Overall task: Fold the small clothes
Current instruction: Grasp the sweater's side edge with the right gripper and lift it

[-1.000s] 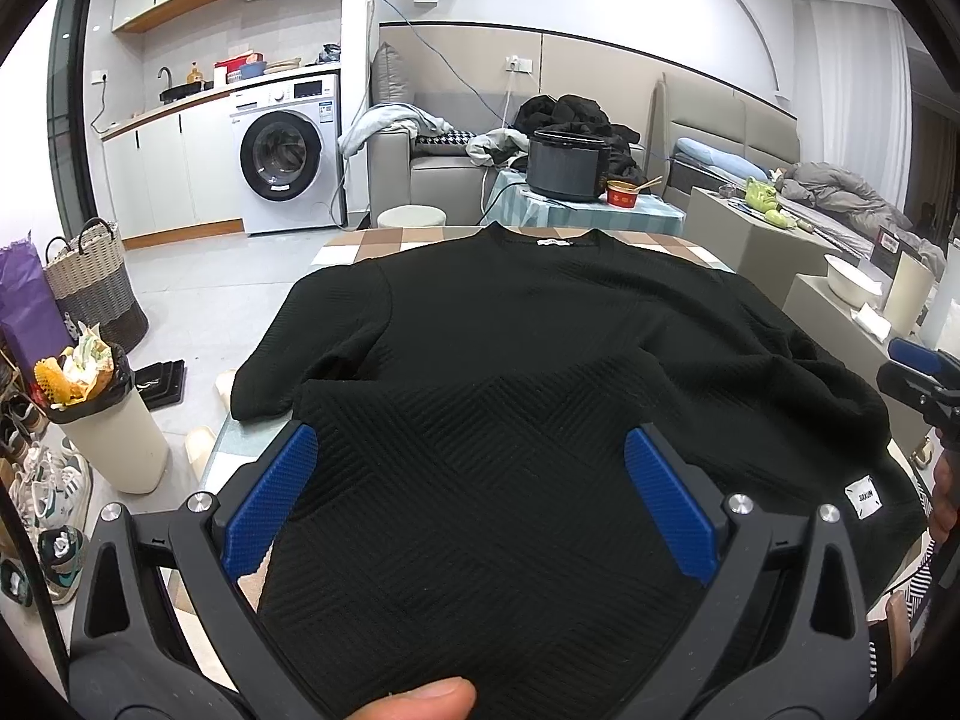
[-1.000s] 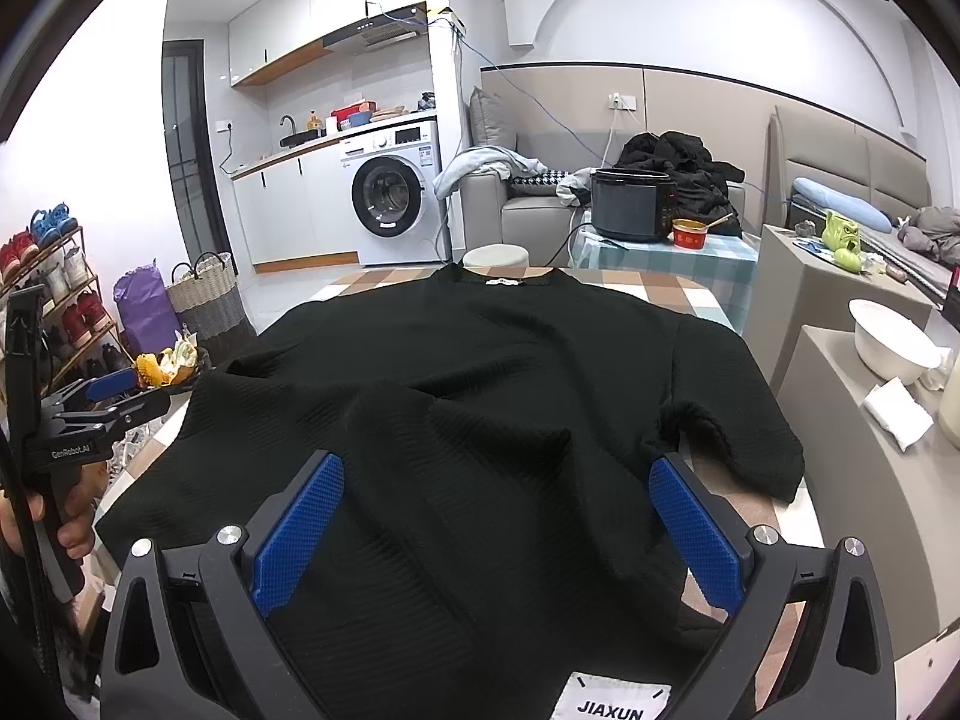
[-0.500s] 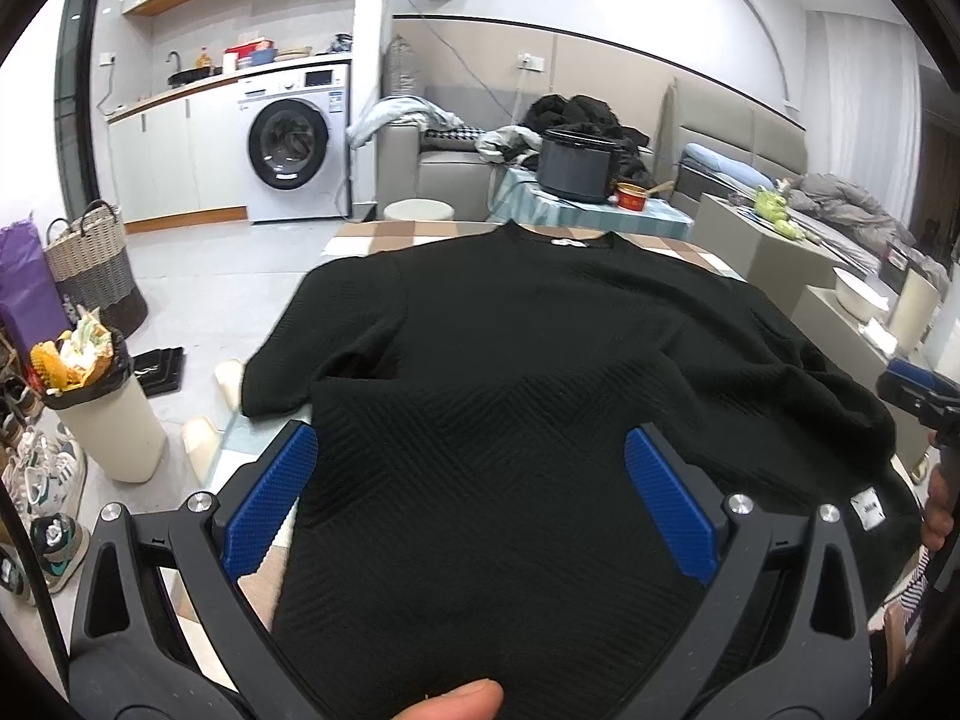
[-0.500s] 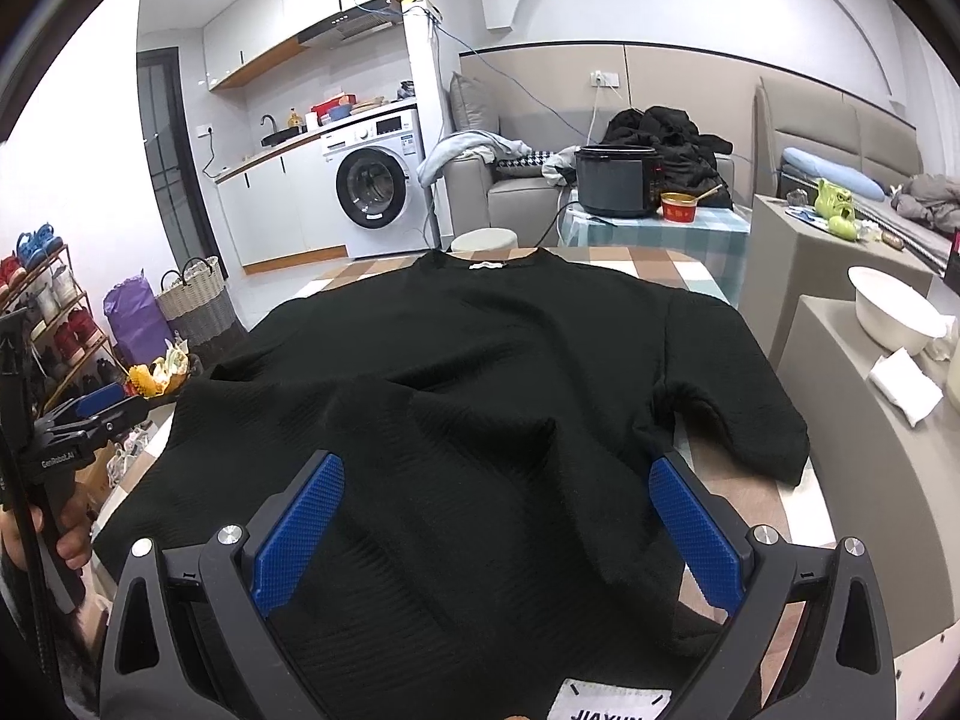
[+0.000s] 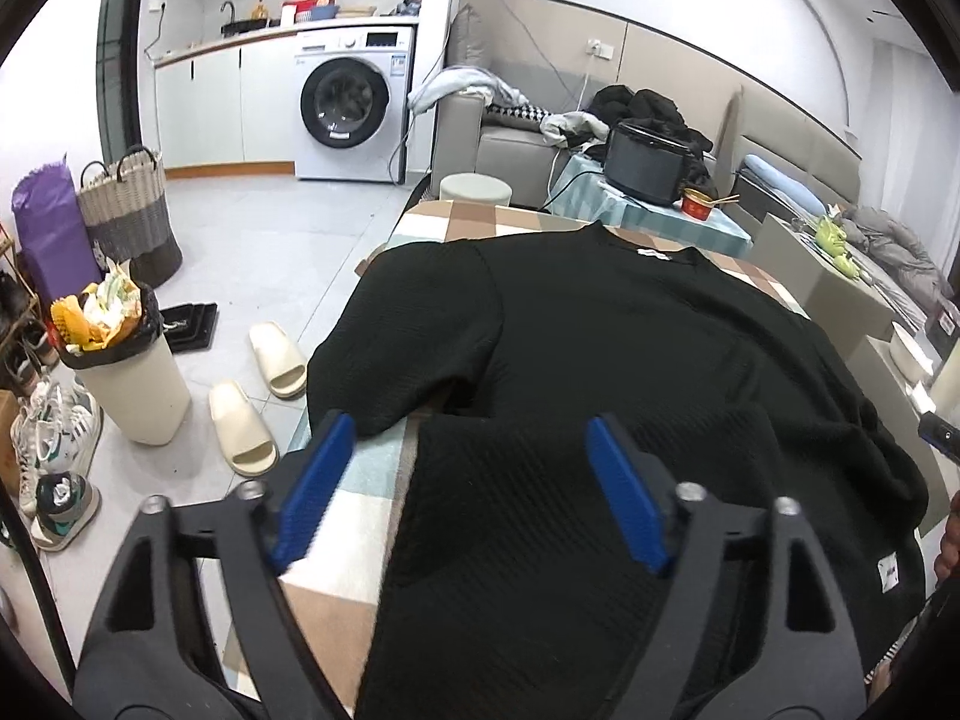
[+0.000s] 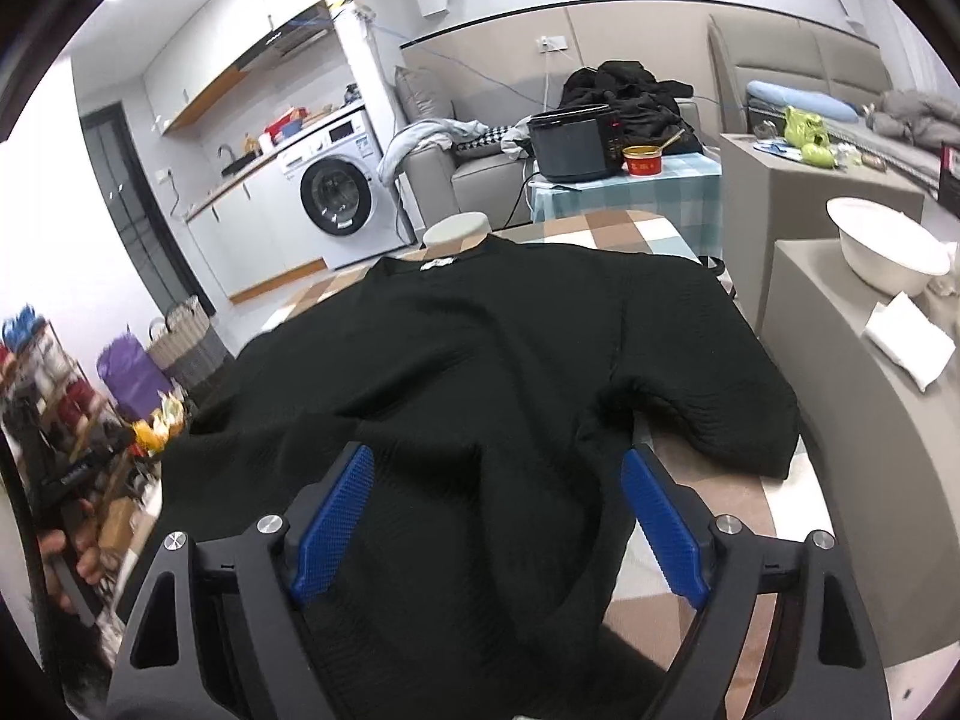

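A lived-in home, kitchen and living room in one: a washing machine (image 5: pixel 345 111) under the counter at eleven o'clock, a sofa (image 5: pixel 510 147) at twelve, slippers (image 5: pixel 258 396) at nine.

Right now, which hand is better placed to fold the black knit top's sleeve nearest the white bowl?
Probably the right gripper: that sleeve of the black knit top lies just beyond its right finger.

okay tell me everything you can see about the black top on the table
The black top is a short-sleeved knit with a raised herringbone texture and a white neck label. It lies flat on the checked table, collar at the far end, sleeves spread, hem folded up and rumpled. A white tag sits near the hem. Its near edge lies between the open pads of the left tool and right tool.
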Available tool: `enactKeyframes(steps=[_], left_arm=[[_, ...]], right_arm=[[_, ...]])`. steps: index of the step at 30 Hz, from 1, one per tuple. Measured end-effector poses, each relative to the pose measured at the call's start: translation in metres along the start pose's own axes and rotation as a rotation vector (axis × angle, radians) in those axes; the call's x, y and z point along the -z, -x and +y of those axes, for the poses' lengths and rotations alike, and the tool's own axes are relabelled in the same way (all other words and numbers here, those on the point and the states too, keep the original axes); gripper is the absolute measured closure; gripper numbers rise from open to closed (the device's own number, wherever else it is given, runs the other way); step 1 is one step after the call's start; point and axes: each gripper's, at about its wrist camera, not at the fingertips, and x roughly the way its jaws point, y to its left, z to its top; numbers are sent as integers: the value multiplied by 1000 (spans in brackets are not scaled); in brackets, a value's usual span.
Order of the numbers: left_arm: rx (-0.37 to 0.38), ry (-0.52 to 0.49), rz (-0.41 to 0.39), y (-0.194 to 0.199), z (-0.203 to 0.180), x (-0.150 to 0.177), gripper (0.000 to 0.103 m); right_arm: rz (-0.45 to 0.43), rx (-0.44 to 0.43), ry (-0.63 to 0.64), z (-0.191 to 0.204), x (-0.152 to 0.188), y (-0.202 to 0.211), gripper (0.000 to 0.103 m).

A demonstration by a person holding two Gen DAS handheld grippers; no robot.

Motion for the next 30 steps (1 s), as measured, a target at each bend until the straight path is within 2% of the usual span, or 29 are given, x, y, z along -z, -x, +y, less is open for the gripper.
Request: enactKeyframes(steps=[4, 11, 18, 22, 25, 27, 29, 30], left_arm=[[-16, 6, 6, -23, 9, -14, 29], [-37, 12, 49, -73, 14, -41, 29], [-54, -17, 82, -112, 3, -57, 29], [-59, -19, 91, -124, -3, -60, 29], [-61, -15, 96, -128, -3, -60, 29], [-63, -13, 96, -130, -5, -59, 29], [-63, -11, 94, -132, -7, -60, 29], [-61, -13, 93, -131, -7, -60, 29]], right_arm=[[9, 51, -96, -29, -7, -7, 16], [86, 251, -281, -103, -12, -25, 29], [166, 350, -259, -146, -23, -62, 40], [213, 361, -271, -161, -28, -81, 42], [224, 330, -292, -171, -30, -91, 47], [209, 312, -299, -177, -34, -95, 55], [175, 341, -280, -173, -39, -94, 82], [163, 357, -264, -172, -42, -93, 87]])
